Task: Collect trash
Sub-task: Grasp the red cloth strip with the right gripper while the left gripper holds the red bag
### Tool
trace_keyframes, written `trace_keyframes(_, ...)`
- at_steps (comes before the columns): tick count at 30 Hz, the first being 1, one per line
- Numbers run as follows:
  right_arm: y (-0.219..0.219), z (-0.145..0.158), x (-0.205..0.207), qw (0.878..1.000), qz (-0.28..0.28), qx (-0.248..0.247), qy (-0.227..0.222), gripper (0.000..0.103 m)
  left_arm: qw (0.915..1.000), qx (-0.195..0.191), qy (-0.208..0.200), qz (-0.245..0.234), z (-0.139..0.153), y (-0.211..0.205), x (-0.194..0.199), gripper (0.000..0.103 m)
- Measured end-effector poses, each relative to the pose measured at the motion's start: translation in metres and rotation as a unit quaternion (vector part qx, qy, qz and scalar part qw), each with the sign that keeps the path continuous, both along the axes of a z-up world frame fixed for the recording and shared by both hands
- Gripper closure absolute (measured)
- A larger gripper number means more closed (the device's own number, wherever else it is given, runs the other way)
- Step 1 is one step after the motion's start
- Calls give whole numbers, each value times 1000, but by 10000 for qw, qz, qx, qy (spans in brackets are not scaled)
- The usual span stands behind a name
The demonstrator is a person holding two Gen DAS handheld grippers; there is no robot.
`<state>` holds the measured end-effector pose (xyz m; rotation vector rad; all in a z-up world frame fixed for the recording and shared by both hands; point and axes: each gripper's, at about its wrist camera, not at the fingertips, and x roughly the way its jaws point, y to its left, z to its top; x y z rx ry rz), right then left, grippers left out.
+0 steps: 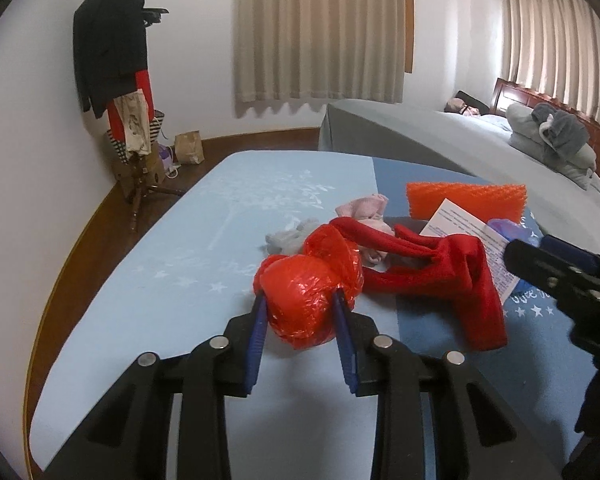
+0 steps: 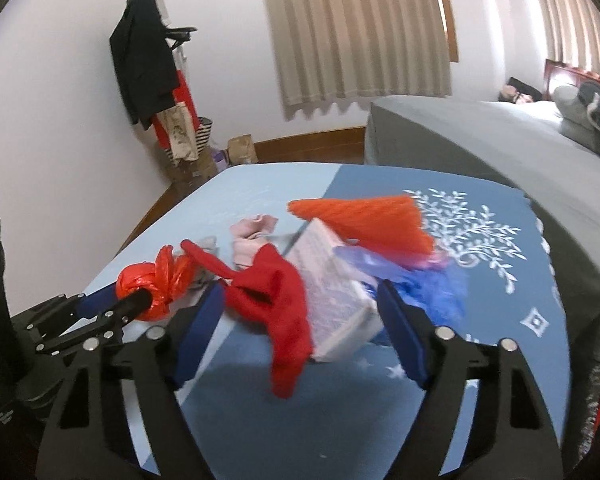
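Observation:
A knotted red plastic bag [image 1: 306, 288] lies on the blue bedspread [image 1: 172, 264]. My left gripper [image 1: 302, 302] is shut on it; both also show in the right wrist view [image 2: 140, 300]. A red sock [image 1: 440, 276], a pink cloth [image 1: 364, 208], a grey cloth [image 1: 286, 238], an orange bubble-wrap piece [image 1: 466, 200], a printed paper box [image 1: 476, 232] and a blue plastic bag [image 2: 432, 284] lie beside it. My right gripper [image 2: 300, 300] is open, its jaws on either side of the red sock [image 2: 276, 304] and paper box [image 2: 332, 300].
A coat stand [image 1: 116, 64] with dark clothes stands in the left corner, with bags [image 1: 188, 148] on the wooden floor. A second bed with a grey cover [image 1: 440, 140] lies to the right, with folded bedding [image 1: 552, 136]. Curtains [image 1: 320, 28] hang behind.

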<state>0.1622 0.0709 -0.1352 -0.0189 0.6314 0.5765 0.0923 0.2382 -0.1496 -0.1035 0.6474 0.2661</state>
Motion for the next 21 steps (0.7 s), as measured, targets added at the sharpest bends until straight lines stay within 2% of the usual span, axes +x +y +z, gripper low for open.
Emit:
trace_keyframes(7, 21, -15, 10, 9994, 218, -154, 208, 46, 9999, -64, 6, 83, -3, 3, -1, 71)
trace_keyframes(12, 30, -27, 15, 9980, 406, -229, 434, 73, 9999, -48, 7, 92, -5, 3, -1, 71)
trace_keyframes(15, 33, -26, 12, 9976, 506, -226, 416, 88, 9999, -61, 9, 116, -5, 3, -2, 71)
trace_keyframes(17, 34, -26, 11, 9973, 560, -223, 416, 93, 9999, -52, 20, 122, -6, 2, -2, 71)
trace_keyframes(21, 33, -23, 8, 9974, 591, -161, 391, 94, 9999, -25, 17, 107, -5, 1, -2, 71)
